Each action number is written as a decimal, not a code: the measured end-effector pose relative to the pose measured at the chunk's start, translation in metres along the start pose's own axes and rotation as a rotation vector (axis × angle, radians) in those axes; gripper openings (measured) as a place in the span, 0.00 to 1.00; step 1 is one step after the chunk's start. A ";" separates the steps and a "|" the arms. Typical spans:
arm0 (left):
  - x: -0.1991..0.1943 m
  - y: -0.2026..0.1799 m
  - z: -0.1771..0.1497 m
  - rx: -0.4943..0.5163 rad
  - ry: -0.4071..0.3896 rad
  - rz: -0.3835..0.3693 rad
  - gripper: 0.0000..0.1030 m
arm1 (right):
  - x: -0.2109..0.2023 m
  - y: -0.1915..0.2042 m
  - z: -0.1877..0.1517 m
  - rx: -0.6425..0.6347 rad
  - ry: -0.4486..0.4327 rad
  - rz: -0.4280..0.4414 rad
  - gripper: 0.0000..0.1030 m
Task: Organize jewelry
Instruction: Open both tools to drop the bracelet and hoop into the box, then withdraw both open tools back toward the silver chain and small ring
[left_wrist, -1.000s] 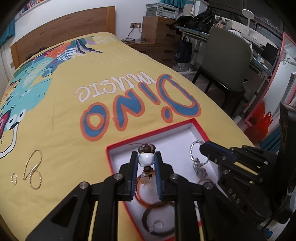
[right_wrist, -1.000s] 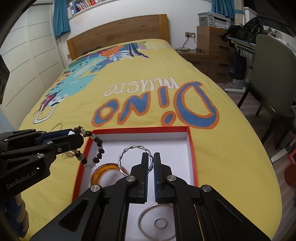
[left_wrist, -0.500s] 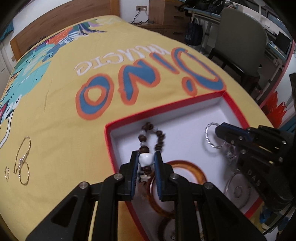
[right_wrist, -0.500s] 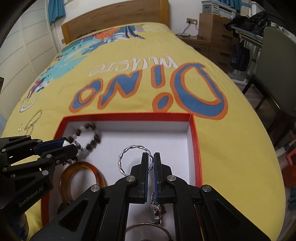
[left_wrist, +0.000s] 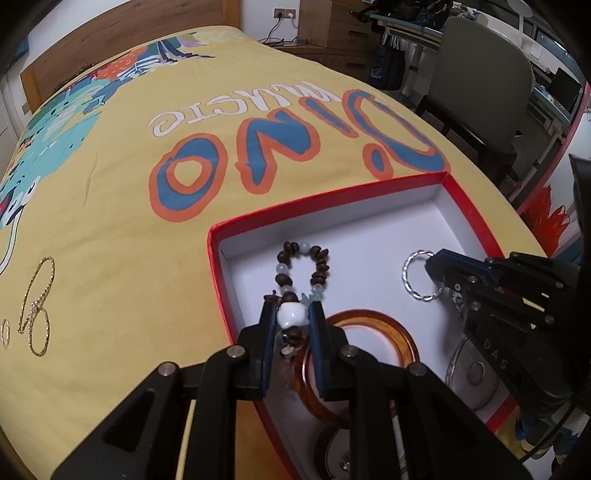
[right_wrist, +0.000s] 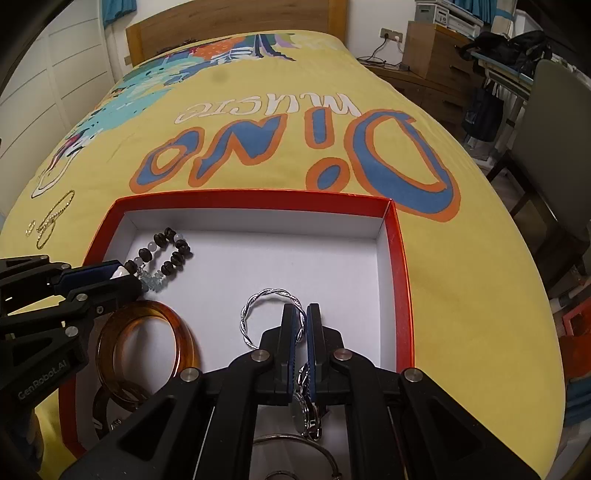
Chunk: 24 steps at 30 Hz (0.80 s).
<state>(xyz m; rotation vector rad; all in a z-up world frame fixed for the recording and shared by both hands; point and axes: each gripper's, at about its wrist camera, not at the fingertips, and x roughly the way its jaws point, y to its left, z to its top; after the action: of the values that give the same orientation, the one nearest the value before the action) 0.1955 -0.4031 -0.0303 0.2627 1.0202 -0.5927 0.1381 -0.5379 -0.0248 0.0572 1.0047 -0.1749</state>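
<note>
A red box with a white inside (left_wrist: 255, 220) (right_wrist: 400, 258) lies on the yellow bedspread. My left gripper (left_wrist: 291, 314) (right_wrist: 122, 275) is shut on the white bead of a brown beaded bracelet (left_wrist: 317, 258) (right_wrist: 173, 254), whose loop lies on the box floor. My right gripper (right_wrist: 302, 314) (left_wrist: 434, 260) is shut on a twisted silver bangle (right_wrist: 258, 306) (left_wrist: 413, 275), low in the box. An amber bangle (left_wrist: 391, 332) (right_wrist: 147, 347) lies in the box between them.
A gold chain necklace and small gold rings (left_wrist: 37, 306) (right_wrist: 51, 221) lie on the bedspread left of the box. A silver watch (right_wrist: 306, 410) and round silver pieces (left_wrist: 476, 373) are in the near part of the box. A chair (left_wrist: 476, 85) and desk stand right of the bed.
Both grippers moved down and forward into the box. The beaded bracelet went from hanging in the air to lying on the box floor, still pinched. The silver bangle lowered too.
</note>
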 end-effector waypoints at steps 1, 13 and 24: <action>-0.001 0.000 0.000 -0.004 0.000 -0.003 0.17 | -0.001 0.001 0.000 0.002 0.001 0.000 0.06; -0.047 -0.004 -0.016 -0.001 -0.061 -0.029 0.25 | -0.025 0.006 -0.010 0.023 -0.017 0.007 0.16; -0.109 0.004 -0.054 -0.001 -0.106 0.030 0.36 | -0.085 0.018 -0.034 0.051 -0.074 0.034 0.23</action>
<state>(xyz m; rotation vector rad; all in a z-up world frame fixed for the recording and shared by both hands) 0.1165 -0.3372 0.0357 0.2426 0.9125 -0.5726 0.0687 -0.5055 0.0282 0.1138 0.9247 -0.1703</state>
